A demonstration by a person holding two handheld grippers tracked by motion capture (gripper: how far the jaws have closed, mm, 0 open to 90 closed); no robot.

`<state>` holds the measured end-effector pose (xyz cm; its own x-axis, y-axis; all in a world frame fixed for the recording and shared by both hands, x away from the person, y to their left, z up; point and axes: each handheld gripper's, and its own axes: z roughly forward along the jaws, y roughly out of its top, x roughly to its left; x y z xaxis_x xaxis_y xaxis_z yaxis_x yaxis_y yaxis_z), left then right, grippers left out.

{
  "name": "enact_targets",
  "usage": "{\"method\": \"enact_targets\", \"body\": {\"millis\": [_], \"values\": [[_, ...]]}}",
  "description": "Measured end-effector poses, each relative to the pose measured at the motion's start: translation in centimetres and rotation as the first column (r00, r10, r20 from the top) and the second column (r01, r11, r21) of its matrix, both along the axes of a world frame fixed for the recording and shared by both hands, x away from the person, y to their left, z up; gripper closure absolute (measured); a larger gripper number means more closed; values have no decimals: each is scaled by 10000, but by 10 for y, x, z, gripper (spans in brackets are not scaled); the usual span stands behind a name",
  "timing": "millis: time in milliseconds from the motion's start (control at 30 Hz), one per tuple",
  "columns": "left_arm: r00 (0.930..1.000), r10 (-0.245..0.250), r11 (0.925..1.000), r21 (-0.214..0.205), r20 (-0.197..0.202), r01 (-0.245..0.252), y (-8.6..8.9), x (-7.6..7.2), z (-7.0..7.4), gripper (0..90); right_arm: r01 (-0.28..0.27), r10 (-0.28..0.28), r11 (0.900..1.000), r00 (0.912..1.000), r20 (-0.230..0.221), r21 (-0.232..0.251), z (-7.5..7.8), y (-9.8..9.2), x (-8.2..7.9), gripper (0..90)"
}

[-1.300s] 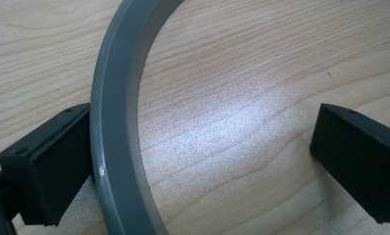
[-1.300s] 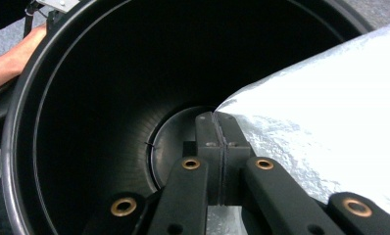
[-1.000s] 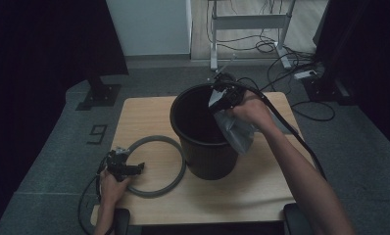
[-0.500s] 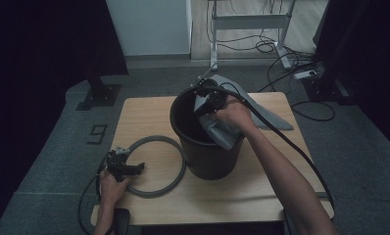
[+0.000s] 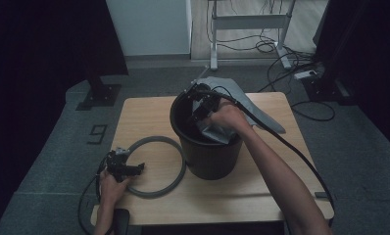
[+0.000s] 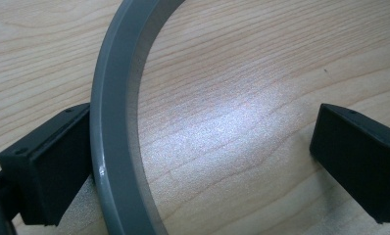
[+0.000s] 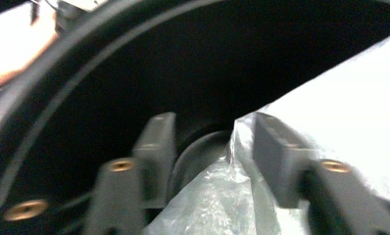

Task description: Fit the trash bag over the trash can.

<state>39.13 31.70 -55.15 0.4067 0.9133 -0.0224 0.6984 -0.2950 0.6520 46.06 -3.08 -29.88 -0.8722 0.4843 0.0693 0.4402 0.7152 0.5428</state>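
- The translucent grey plastic bag [image 5: 242, 105] is lying over the rim of the round black plastic bucket [image 5: 207, 156], part of it hanging inside the mouth and the rest trailing out toward 2 o'clock across the table.
- In the right gripper view the crinkled bag [image 7: 222, 196] is sitting between the two jaws, and the jaws are standing apart, having just been opening; the pads are not pressing on the film.
- The right gripper [image 5: 203, 105] is hanging over the bucket's mouth at about 12 o'clock of its rim, pointing down into the dark inside [image 7: 134, 88].
- The bucket is standing upright near the middle of the light wooden table [image 5: 144, 112].
- The flat grey plastic ring [image 5: 176, 176] is lying on the wood at 9 o'clock of the bucket, its near edge just beside the bucket's wall.
- The left gripper [image 5: 134, 169] is resting at the ring's 9 o'clock side, pointing toward 3 o'clock.
- In the left gripper view its jaws are standing wide; the ring's band [image 6: 109, 147] is running just beside one pad, while the other pad is well apart over bare wood.
- Black cables are trailing from both grippers toward the table's edges.
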Motion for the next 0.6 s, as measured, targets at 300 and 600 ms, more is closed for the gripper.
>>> {"method": "enact_targets", "body": {"millis": [300, 600], "values": [[10000, 6, 10000, -2, 0, -6, 0, 0, 0, 0, 676, -698, 9971, 9954, 654, 359, 26, -24, -1, 301], [10000, 8, 10000, 1, -4, -8, 0, 0, 0, 0, 1291, -1346, 9906, 9796, 1494, 457, 51, -53, -5, 291]]}}
